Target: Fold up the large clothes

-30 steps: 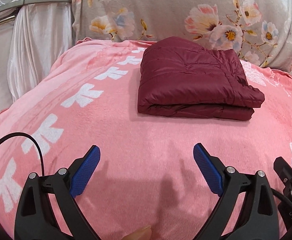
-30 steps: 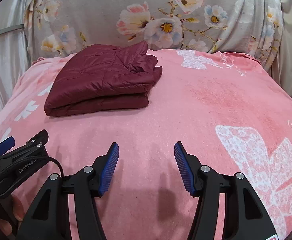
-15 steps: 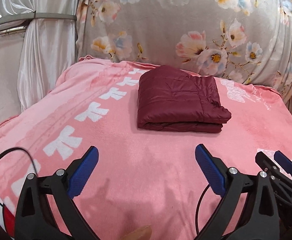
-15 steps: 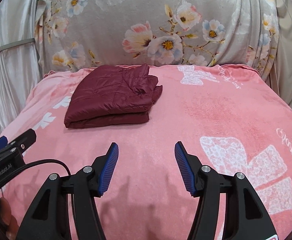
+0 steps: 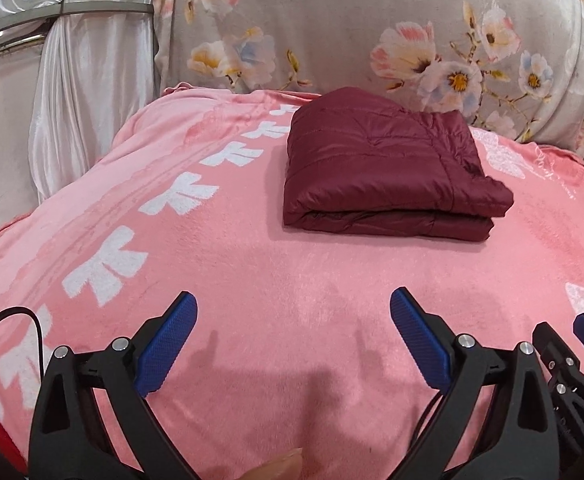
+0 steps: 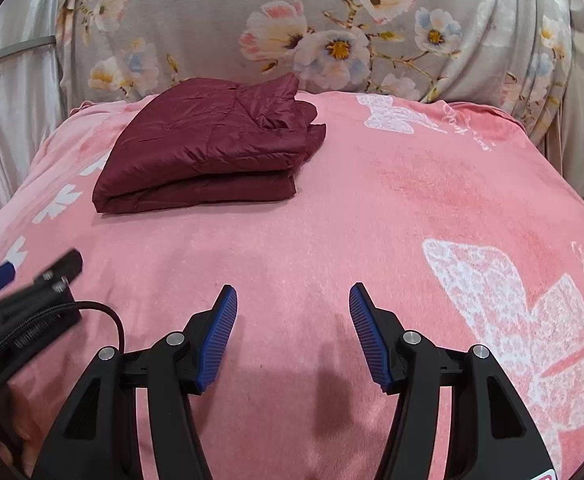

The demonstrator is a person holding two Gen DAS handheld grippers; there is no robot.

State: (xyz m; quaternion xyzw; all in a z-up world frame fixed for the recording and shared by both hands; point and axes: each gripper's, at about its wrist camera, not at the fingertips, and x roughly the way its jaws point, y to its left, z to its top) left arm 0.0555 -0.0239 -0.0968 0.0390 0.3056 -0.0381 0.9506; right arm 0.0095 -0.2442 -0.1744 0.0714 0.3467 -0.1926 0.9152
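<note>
Both tools were spread wide and empty, left tool [image 5: 294, 332] and right tool [image 6: 292, 328] hovering low over the pink fleece blanket [image 5: 252, 280], slightly nearer than half a second earlier. Folded maroon quilted jacket [image 5: 384, 168] sat around 12 o'clock, so folding looked done.

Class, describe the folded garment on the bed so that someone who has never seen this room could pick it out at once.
Find the bed covered by a pink blanket with white prints, backed by a grey floral cloth. Near the far end, just before that cloth, lies the folded jacket, a flat rectangular bundle. It is the only dark maroon, quilted, slightly shiny thing on the blanket.
</note>
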